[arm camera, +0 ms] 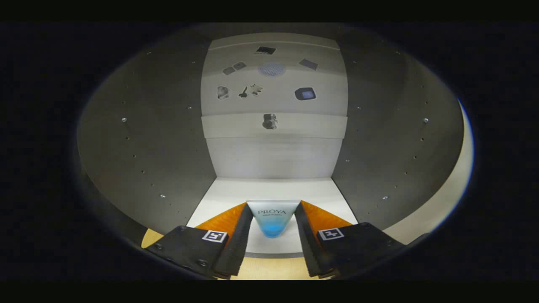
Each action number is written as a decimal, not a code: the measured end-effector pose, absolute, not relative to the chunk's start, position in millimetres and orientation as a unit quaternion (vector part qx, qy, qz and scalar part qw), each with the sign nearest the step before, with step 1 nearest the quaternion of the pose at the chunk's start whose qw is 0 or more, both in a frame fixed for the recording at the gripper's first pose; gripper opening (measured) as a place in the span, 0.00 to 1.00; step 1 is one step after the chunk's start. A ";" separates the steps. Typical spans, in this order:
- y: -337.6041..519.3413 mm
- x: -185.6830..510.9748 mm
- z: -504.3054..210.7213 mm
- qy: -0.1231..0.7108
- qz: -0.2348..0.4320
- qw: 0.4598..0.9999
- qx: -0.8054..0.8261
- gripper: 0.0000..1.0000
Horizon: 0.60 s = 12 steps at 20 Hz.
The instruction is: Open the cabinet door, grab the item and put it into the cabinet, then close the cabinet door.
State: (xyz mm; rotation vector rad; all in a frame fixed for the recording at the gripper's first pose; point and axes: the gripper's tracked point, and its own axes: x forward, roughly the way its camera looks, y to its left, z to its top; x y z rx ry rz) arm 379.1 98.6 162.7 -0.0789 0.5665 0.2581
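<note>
Claw: the gripper (pixel 273 223) is pinching the tube (pixel 272 219), with one finger pressing on each side of it.
Tube: it is sitting between the two fingers, at 12 o'clock from the claw's base, with its wide flat end pointing away and its narrow blue end pointing back toward the claw.
Where it is: the tube is hanging at the front lip of the cabinet floor (pixel 269 191), just inside the open cabinet.
How it will handle: it is looking light, soft and squishy, so a hard squeeze may dent it. Its skin is looking smooth, so it may slip.
Best hold: the sides near the wide end, where the fingers are pressing now, are looking like a good spot.
Walls: the left wall (pixel 147 143) is standing at 9 o'clock and the right wall (pixel 391 143) at 3 o'clock.
Back: the back panel (pixel 273 105) is standing at 12 o'clock, beyond the tube, with little stickers (pixel 305 93) showing on it.
</note>
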 end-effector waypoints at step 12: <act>96.0 374.2 158.1 0.268 0.121 0.955 -0.047 0.86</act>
